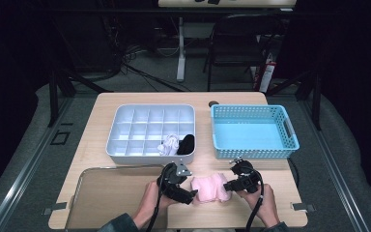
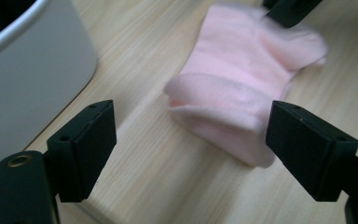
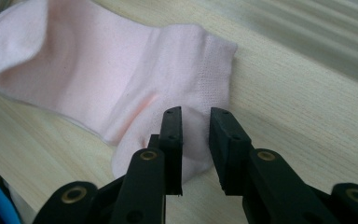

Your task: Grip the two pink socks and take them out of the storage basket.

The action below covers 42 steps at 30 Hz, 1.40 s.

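Note:
A pink sock (image 1: 210,188) lies on the wooden table near its front edge, between my two grippers. My left gripper (image 1: 190,195) is at the sock's left end with its jaws wide open. In the left gripper view the folded end of the sock (image 2: 242,93) lies ahead of the jaws, close to the right one, and neither pad presses on it. My right gripper (image 1: 228,186) is at the sock's right end. In the right gripper view its jaws stand close together, pinching an edge of the sock (image 3: 121,79).
Behind the sock stands a white divided tray (image 1: 118,154) with a white sock (image 1: 169,144) and a black sock (image 1: 186,144) in its front compartments. To its right stands a blue basket (image 1: 253,108). A flat shiny tray (image 1: 111,193) lies at the front left.

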### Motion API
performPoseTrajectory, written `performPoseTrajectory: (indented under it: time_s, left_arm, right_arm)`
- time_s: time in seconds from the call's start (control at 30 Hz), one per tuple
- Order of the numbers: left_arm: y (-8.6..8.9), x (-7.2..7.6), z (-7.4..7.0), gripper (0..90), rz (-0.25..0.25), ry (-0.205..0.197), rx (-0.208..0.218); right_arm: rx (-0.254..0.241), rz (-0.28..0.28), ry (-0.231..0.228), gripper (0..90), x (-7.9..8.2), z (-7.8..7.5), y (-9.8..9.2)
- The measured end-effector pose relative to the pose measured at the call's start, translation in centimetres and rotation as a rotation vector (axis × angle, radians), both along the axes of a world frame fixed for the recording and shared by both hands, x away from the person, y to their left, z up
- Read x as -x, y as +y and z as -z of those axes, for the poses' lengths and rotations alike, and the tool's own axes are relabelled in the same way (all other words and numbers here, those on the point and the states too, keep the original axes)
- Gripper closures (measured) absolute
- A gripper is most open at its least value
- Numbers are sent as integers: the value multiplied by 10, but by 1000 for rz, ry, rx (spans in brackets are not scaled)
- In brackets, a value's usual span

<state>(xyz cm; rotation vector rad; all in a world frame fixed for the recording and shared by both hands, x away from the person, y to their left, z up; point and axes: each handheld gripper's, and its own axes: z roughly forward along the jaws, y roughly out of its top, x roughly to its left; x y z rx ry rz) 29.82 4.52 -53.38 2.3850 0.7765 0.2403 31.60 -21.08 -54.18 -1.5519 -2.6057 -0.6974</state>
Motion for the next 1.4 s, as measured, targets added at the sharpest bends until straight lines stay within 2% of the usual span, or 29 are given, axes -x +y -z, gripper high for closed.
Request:
performPoseTrajectory:
  time_s: [0.03, 0.07, 0.2, 0.27, 0.4, 0.53, 0.63, 0.67, 0.7, 0.8, 0.9, 0.97, 1.1, 1.23, 1.27, 1.4]
  left_arm:
    - [1, -1, 1, 171, -6, 4, -10]
    - [1, -2, 2, 173, -13, 9, -23]
    - [4, -5, 8, 177, -30, 38, -56]
    - [5, -5, 7, 176, -32, 36, -44]
    - [1, 0, -5, 172, -14, 14, 32]
    - [-14, 3, -9, 183, 27, 12, 46]
    - [-20, 5, -4, 298, 51, 31, 17]
    - [-21, 6, -2, 336, 51, 32, 7]
    - [-20, 6, 0, 397, 62, 38, 0]
    - [-18, 5, 2, 516, 67, 47, 0]
    - [-15, 4, 5, 604, 70, 61, -9]
    - [-12, 3, 8, 632, 65, 75, -14]
    - [-7, 0, 10, 613, 43, 96, -26]
    - [1, -3, 12, 536, 12, 114, -48]
    - [3, -3, 12, 516, 6, 117, -56]
    - [7, -3, 12, 453, 0, 124, -93]
  right_arm:
    - [9, -8, 0, 752, 0, 0, -1]
    - [-19, 15, -9, 751, 0, 1, -1]
    - [8, -3, 2, 749, -1, 1, -4]
    - [-4, 7, -3, 747, -1, 1, -3]
    - [-11, 12, -13, 746, 0, 0, -2]
    - [-6, 13, -17, 745, -1, -1, -2]
    - [-10, 15, -13, 746, -1, 0, -2]
    - [5, 8, -12, 747, -1, 0, -3]
    - [-7, 14, -10, 747, -1, 0, -2]
    - [-11, 22, -9, 754, -1, 1, -2]
    - [13, 11, -2, 771, -1, 0, -3]
    - [10, 14, -7, 782, -1, 1, -3]
    - [13, 10, -6, 790, -1, 1, -4]
    - [15, 7, -3, 786, -1, 2, -4]
    - [1, 15, -5, 783, -1, 3, -4]
    - [3, 14, -6, 758, -1, 3, -4]
